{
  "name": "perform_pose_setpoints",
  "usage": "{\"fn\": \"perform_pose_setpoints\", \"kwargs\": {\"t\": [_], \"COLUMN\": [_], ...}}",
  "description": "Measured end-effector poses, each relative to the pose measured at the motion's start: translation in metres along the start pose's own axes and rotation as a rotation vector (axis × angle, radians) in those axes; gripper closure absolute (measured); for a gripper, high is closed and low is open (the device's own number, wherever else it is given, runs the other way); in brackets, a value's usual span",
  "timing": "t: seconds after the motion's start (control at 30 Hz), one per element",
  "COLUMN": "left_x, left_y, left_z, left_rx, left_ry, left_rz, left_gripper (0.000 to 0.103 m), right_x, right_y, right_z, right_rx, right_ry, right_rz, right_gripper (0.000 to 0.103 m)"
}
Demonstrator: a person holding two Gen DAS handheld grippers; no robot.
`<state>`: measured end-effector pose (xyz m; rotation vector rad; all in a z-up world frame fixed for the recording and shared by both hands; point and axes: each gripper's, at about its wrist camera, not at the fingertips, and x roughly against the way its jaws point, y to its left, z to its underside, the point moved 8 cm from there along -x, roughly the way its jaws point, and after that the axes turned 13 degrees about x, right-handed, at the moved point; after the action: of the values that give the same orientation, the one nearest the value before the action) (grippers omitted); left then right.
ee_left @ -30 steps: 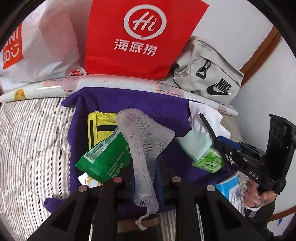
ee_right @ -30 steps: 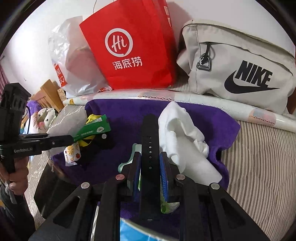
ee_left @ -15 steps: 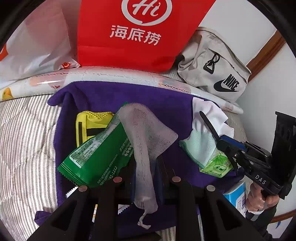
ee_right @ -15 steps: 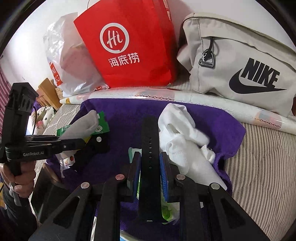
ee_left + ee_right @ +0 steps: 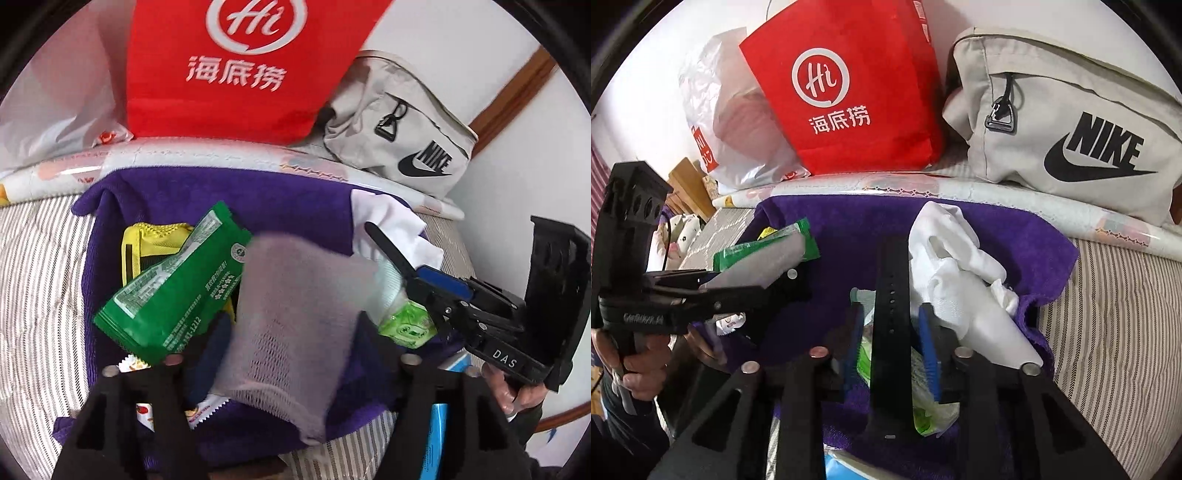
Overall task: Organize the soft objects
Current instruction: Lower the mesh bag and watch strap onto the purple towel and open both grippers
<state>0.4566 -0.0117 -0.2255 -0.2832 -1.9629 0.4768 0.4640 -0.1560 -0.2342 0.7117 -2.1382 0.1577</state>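
A purple towel (image 5: 236, 199) lies spread on the striped mattress. My left gripper (image 5: 291, 332) has its jaws wide apart, and a white mesh pouch (image 5: 291, 314), blurred, hangs between them over the towel. It also shows from the side in the right wrist view (image 5: 764, 266). A green packet (image 5: 177, 291) lies just left of it, over a yellow mesh bag (image 5: 155, 240). My right gripper (image 5: 892, 321) is shut on a black strap (image 5: 891, 295) above a green wipes pack (image 5: 919, 391). A white cloth (image 5: 960, 273) lies to its right.
A red paper bag (image 5: 857, 96), a white plastic bag (image 5: 720, 110) and a beige Nike bag (image 5: 1071, 125) stand along the wall behind the towel. A rolled printed sheet (image 5: 207, 155) lies between them and the towel. A blue box (image 5: 439, 435) sits at the near edge.
My left gripper's jaws have opened wide and the mesh pouch has come loose and blurred with motion. The left gripper moved forward over the towel. The right gripper still holds the strap.
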Motion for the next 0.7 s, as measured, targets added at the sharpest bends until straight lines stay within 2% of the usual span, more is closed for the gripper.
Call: {"fn": "perform_pose_setpoints", "kwargs": {"t": [0.13, 0.23, 0.43, 0.57, 0.7], "left_x": [0.009, 0.013, 0.025, 0.031, 0.031], "left_y": [-0.002, 0.002, 0.004, -0.008, -0.012], "left_z": [0.001, 0.002, 0.005, 0.010, 0.010], "left_rx": [-0.036, -0.040, 0.014, 0.050, 0.029], "left_ry": [-0.035, -0.028, -0.007, 0.044, 0.016], "left_rz": [-0.060, -0.093, -0.024, 0.113, 0.062], "left_gripper": [0.023, 0.021, 0.021, 0.018, 0.018], "right_x": [0.004, 0.010, 0.020, 0.025, 0.029], "right_y": [0.004, 0.009, 0.013, 0.014, 0.015], "right_z": [0.001, 0.001, 0.001, 0.000, 0.001], "right_rx": [0.002, 0.023, 0.025, 0.020, 0.013], "right_ry": [0.001, -0.007, -0.020, -0.026, -0.033], "right_rz": [-0.010, 0.010, 0.015, 0.014, 0.012], "right_gripper": [0.056, 0.054, 0.049, 0.047, 0.047]}}
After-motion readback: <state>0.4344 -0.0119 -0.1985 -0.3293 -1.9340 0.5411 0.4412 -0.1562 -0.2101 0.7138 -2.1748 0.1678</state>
